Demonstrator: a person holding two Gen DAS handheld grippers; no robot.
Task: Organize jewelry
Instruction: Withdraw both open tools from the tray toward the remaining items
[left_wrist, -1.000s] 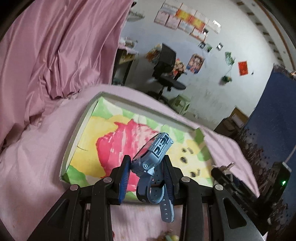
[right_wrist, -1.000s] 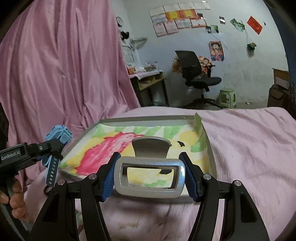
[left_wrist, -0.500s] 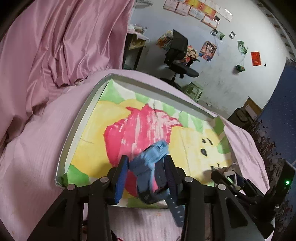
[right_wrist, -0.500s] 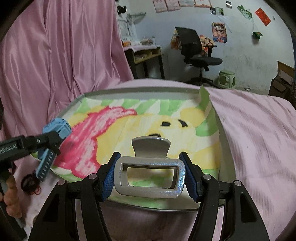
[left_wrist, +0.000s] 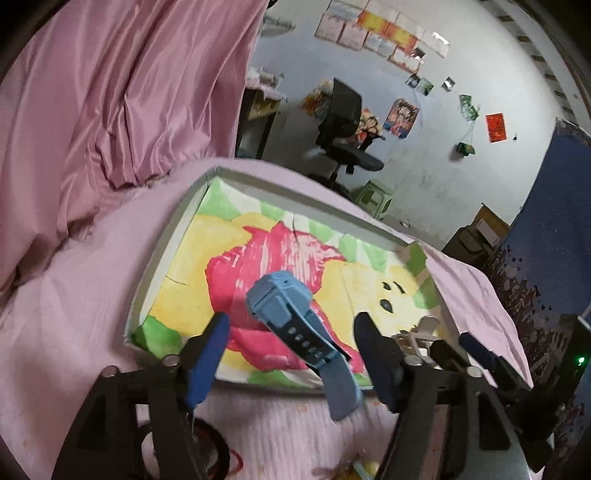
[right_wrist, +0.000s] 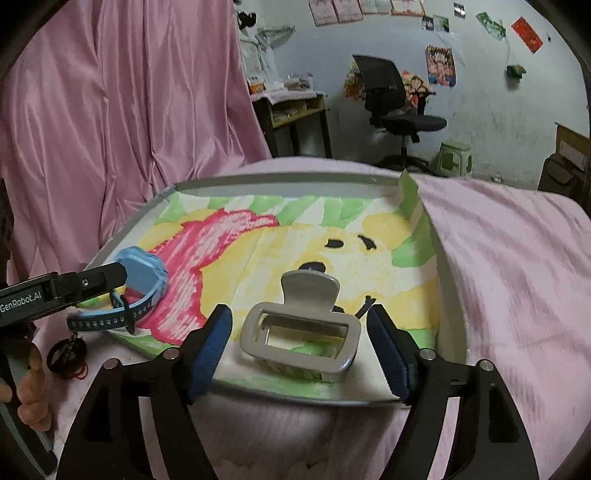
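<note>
A shallow grey tray (left_wrist: 166, 240) (right_wrist: 258, 181) with a painted pink, yellow and green liner lies on the pink cloth. My left gripper (left_wrist: 291, 332) (right_wrist: 110, 277) hangs over the tray's near left corner, its jaws opening. The blue watch (left_wrist: 284, 299) (right_wrist: 144, 273) lies loose between them on the liner, its strap trailing over the rim. My right gripper (right_wrist: 297, 321) (left_wrist: 447, 347) is over the tray's near right part, jaws opening too. The silver hair claw clip (right_wrist: 303, 325) (left_wrist: 424, 325) rests on the liner between its pads, which stand off it.
Black and red hair ties (right_wrist: 68, 354) (left_wrist: 207, 443) lie on the cloth in front of the tray's left corner. A person's hand (right_wrist: 29, 387) holds the left gripper. A pink curtain (right_wrist: 110, 110) hangs to the left, and an office chair (right_wrist: 391, 99) stands behind.
Both grippers sank toward the tray and spread their jaws. The watch dropped from the left pads onto the liner. The clip left the right pads and now sits on the liner.
</note>
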